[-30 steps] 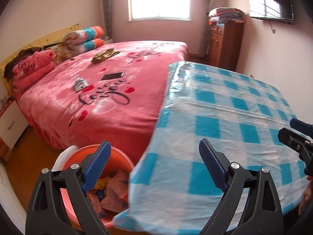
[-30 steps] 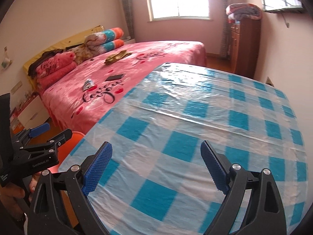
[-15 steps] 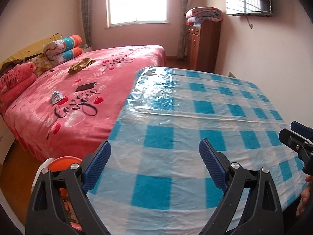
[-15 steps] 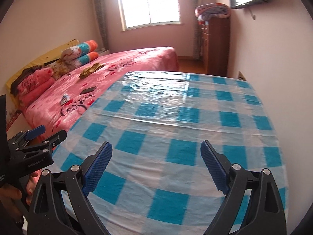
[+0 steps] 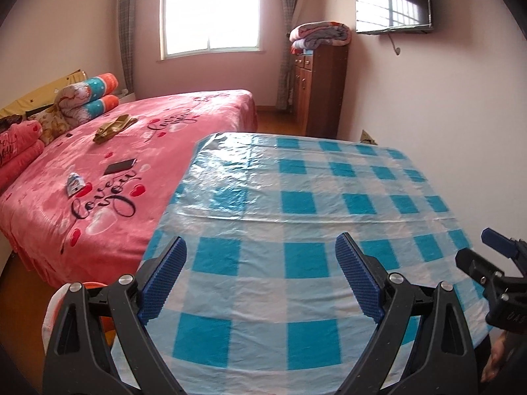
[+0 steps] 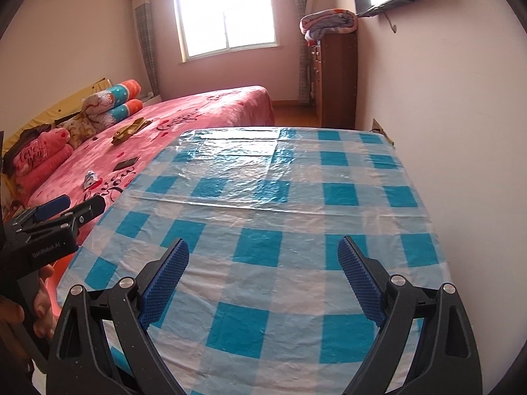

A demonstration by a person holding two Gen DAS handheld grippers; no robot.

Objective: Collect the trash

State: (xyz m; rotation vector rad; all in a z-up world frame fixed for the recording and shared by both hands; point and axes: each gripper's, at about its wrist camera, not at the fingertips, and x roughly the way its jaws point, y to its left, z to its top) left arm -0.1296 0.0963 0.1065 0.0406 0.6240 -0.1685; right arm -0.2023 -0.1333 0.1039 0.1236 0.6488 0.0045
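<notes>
My left gripper (image 5: 261,250) hangs open over the near edge of a table covered in a blue-and-white checked cloth (image 5: 296,197), with nothing between its blue pads. My right gripper (image 6: 262,250) is open too, over the same cloth (image 6: 280,204), and empty. Each gripper shows at the edge of the other's view: the right gripper (image 5: 487,256) and the left gripper (image 6: 66,210). An orange bin (image 5: 95,285) with a white liner peeks out at the lower left, mostly hidden behind my left finger. A small white-and-blue packet (image 5: 74,182) lies on the pink bed.
The pink bed (image 5: 131,204) stands left of the table, with a dark phone (image 5: 120,166) and an olive cloth (image 5: 113,128) on it. A wall runs along the table's right side. At the back stands a wooden cabinet (image 5: 321,89) topped with folded blankets.
Both views have swung right, off the bin and onto the table. The bin with its wrappers has slid to the lower left corner of the left wrist view. Both grippers have stayed open.
</notes>
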